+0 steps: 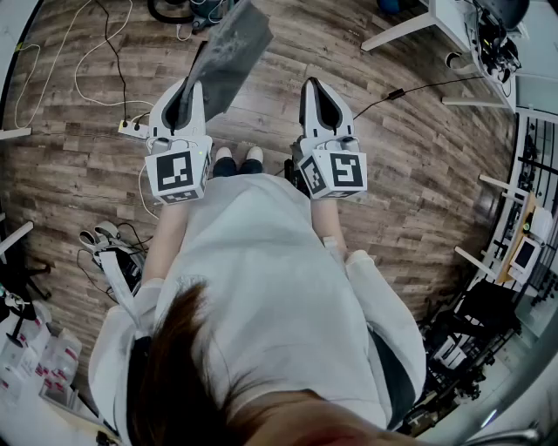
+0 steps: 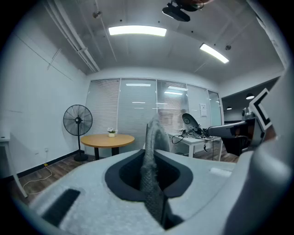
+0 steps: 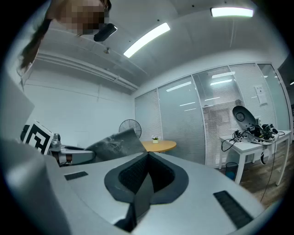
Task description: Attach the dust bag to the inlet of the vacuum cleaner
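A person stands on a wooden floor point(image 1: 418, 174) and holds a gripper in each hand, both pointing flat ahead. The left gripper point(image 1: 187, 91) has its jaws squeezed onto the grey dust bag point(image 1: 228, 48). In the left gripper view the cloth comes up from right between the jaws and stands tall in front of the camera. From above, the bag sticks out past the tip of the gripper, up in the air and away from the person. Its far end is cut off by the top edge of the picture, so its mouth cannot be seen. The right gripper point(image 1: 319, 91) is beside the left one, but they do not touch. Its jaws are pressed together with nothing in them, and it does not touch the bag. In the right gripper view the bag shows off to the left. A dark round thing point(image 1: 170, 10) lies on the floor at the very top edge of the head view, and so little of it shows that nobody could say what it is. The person's white shoes point(image 1: 235, 158) peek out between the two grippers. White cables point(image 1: 96, 52) curl on the floor to the left. Far ahead are a round table point(image 2: 108, 139), a standing fan point(image 2: 78, 120) and a white desk point(image 2: 197, 140).
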Tool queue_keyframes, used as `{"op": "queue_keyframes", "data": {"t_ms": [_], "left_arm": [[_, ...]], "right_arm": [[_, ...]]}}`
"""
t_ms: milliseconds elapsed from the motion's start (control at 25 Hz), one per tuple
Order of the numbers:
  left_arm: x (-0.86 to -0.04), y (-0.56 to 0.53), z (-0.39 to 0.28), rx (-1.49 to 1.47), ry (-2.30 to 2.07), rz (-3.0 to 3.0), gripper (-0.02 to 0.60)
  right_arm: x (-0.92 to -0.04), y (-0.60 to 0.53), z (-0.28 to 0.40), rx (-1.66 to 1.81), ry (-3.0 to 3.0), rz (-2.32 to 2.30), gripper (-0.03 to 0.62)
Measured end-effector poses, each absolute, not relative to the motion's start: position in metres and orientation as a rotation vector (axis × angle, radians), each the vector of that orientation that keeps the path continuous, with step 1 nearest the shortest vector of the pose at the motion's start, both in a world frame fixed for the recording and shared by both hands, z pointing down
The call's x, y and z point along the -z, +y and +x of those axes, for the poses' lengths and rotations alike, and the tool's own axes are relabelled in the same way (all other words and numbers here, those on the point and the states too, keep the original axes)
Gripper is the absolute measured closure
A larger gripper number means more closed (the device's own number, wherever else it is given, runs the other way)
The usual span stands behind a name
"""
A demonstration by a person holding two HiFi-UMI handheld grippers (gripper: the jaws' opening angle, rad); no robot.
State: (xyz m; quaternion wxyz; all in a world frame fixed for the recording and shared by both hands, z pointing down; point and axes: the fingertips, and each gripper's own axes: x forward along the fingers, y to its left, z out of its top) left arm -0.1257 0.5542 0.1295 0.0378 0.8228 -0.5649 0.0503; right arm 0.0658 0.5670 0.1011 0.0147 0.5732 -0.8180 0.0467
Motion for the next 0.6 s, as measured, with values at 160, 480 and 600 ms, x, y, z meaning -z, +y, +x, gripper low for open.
{"op": "queue_keyframes", "data": {"t_ms": [160, 480, 600], "left_arm": [[-0.129, 0.553, -0.131, -0.162, -1.743, 2.525, 0.548], [-0.127, 0.555, -0.145, -0.147, -1.714, 2.544, 0.548], [-0.127, 0.556, -0.152, -0.151, -1.707, 2.554, 0.546]], "right_arm": [[-0.100, 0.566, 0.062, -0.143, -2.548, 1.783, 0.592], [-0.095, 0.568, 0.042, -0.112, -2.548, 1.774, 0.592], [-0.094, 0.569, 0.033, -0.091, -2.549, 1.764, 0.592]]}}
